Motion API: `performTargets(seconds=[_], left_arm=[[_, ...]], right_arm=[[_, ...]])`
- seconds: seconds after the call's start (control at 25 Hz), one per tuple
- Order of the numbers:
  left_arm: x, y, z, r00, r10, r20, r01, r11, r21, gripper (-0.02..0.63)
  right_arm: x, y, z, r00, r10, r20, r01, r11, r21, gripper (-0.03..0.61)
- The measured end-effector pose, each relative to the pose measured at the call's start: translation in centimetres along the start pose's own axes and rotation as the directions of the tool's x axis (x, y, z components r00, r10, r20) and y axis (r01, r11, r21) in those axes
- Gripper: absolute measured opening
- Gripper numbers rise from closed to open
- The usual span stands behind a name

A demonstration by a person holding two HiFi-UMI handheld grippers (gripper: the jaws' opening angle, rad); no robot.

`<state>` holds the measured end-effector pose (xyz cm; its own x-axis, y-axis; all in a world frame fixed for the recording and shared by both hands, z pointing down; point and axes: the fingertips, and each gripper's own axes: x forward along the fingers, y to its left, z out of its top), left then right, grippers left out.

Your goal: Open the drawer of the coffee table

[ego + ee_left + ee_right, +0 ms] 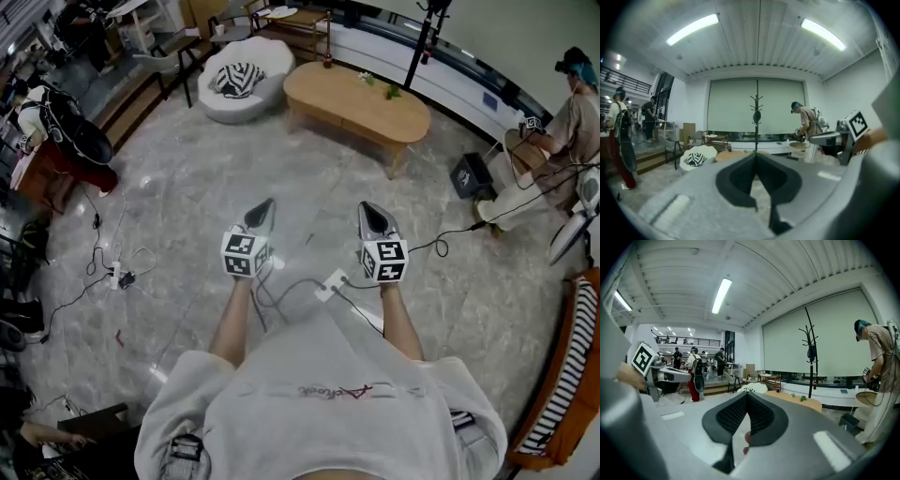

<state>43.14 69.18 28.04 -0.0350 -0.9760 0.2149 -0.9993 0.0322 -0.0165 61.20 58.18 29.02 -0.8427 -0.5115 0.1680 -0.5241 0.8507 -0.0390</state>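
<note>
Holding both tools out over the marble floor (187, 206), well short of the coffee table (356, 103), the person faces that table. Left gripper (265, 208) clenched, tips meet, nothing between them; same in its own view, left gripper (756, 155) pads together with only floor behind. Right gripper (368, 211) also clenched and empty; right gripper (746, 394) pads pressed tip to tip in its own view. Both point toward the coffee table, slightly down, side by side and apart from each other, neither touching the table. Marker cubes (246, 253) sit at the rear of each tool, on the side away from the table.

Coffee table: oval wooden top, light legs, seen small past the left jaws (730, 153) and past the right jaws (806, 402). Drawer can't be made out from here. Small green plants (380, 86) on the tabletop. White round chair (246, 75) with a striped cushion just beside the table's left end. Black coat stand (422, 42) behind the table's right end. Black box (469, 175) on the floor near the table's right end; a person (562, 131) bent over further right of it. White power strip (330, 284) with cables on the floor, on the near side of the table, between the two tools.
</note>
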Motion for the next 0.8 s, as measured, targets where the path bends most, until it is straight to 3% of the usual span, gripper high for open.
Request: performTargets(seconds=[0.52,0.8], left_arm=[[2.0,-4.3,-1.5,0.999,0.010,-0.034,-0.010,1.000,0.006,0.000],[2.7,-4.4,-1.0,0.999,0.002,-0.041,-0.001,1.000,0.020,0.000]], right_arm=[[-2.0,-2.5,-3.0,0.998,0.052,-0.026,-0.051,0.998,0.024,0.005],[-1.5,-2.8,-2.6,0.998,0.052,-0.024,-0.051,0.998,0.022,0.005]])
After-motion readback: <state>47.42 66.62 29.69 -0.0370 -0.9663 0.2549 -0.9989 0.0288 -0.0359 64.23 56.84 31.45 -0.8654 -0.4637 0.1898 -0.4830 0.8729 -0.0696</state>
